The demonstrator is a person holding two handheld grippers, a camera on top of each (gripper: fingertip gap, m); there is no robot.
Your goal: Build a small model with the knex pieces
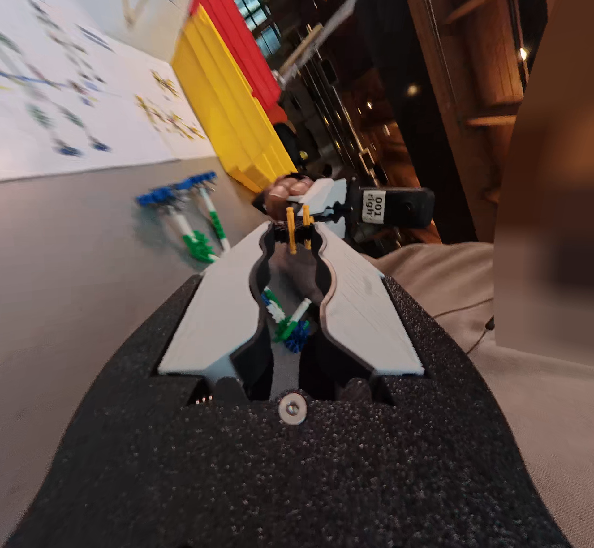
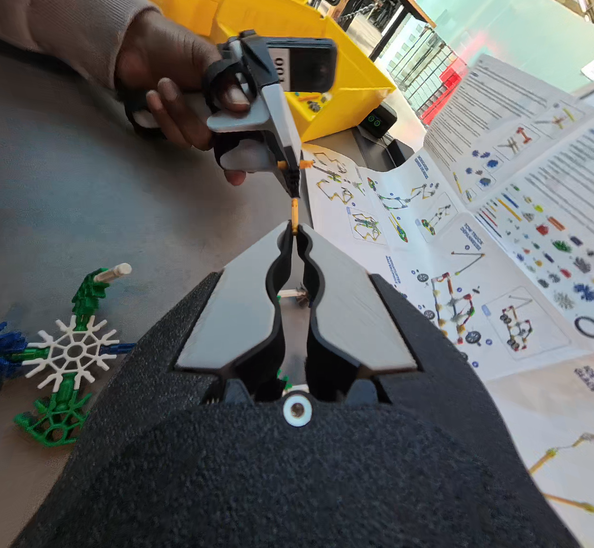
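A yellow rod (image 2: 294,218) sits between pale grey jaws lined in black. On the grey table (image 2: 96,211) lie a white snowflake-shaped connector (image 2: 74,351), green connectors (image 2: 54,417) and blue pieces (image 1: 176,190). Yellow bins (image 2: 257,9) and red bins (image 1: 238,41) stand beyond white sheets (image 2: 482,243) printed with many-coloured diagrams.

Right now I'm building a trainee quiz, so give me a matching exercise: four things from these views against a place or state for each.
1. left tool
2. right tool
3. white snowflake connector
4. yellow bins

A. on the grey table, joined to green pieces
B. clamped on one yellow rod
C. behind the left tool
D. clamped on a black piece bearing two yellow rods

Pairs: 1-D, 2-B, 3-A, 4-C.
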